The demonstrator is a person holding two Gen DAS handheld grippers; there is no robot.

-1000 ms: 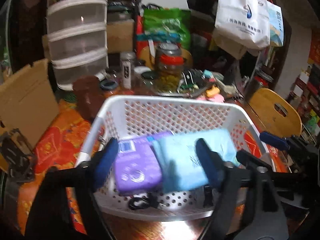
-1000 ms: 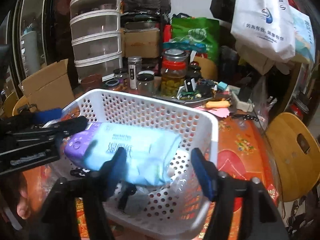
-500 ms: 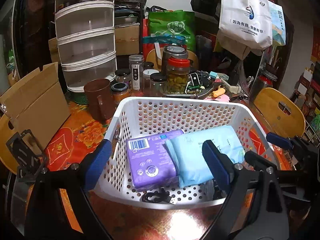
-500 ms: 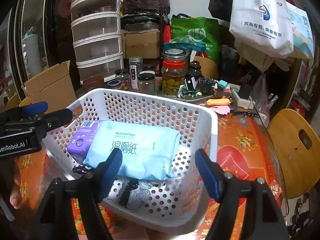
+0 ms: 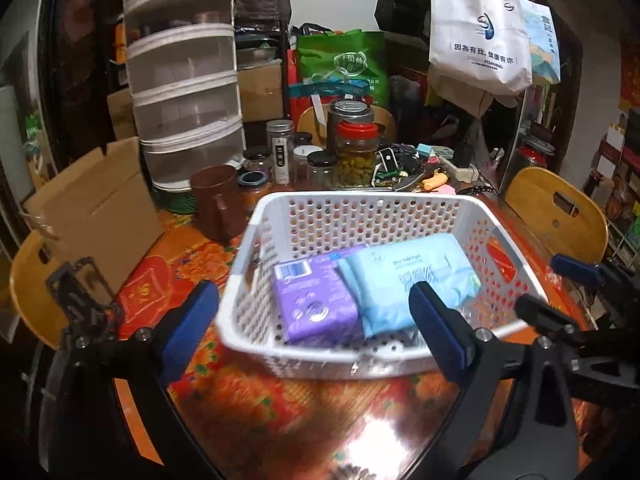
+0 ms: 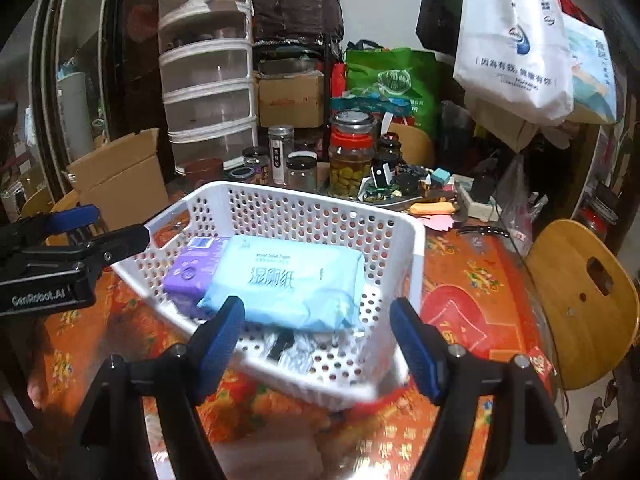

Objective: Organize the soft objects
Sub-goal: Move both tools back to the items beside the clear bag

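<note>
Left wrist view: the left claw point(image 5: 316, 328) hangs released, its jaws having just spread wider, nothing between them. The right claw point(image 6: 318, 344) is likewise released and empty. Beyond both, the purple pack point(image 5: 316, 304) and blue wipes pack point(image 5: 408, 284) lie side by side, touching, in the white basket point(image 5: 360, 204) on the surface point(image 5: 280, 416).

You can read "Moist Toilet Paper" above the large characters "湿厕纸" on the light blue soft pack of wipes point(image 6: 286, 288). You see "GenRobot.AI" on the black body of the left gripper point(image 6: 98, 234). The hanging white tote bag point(image 6: 516, 40) carries "因为有我, 健康有你".
</note>
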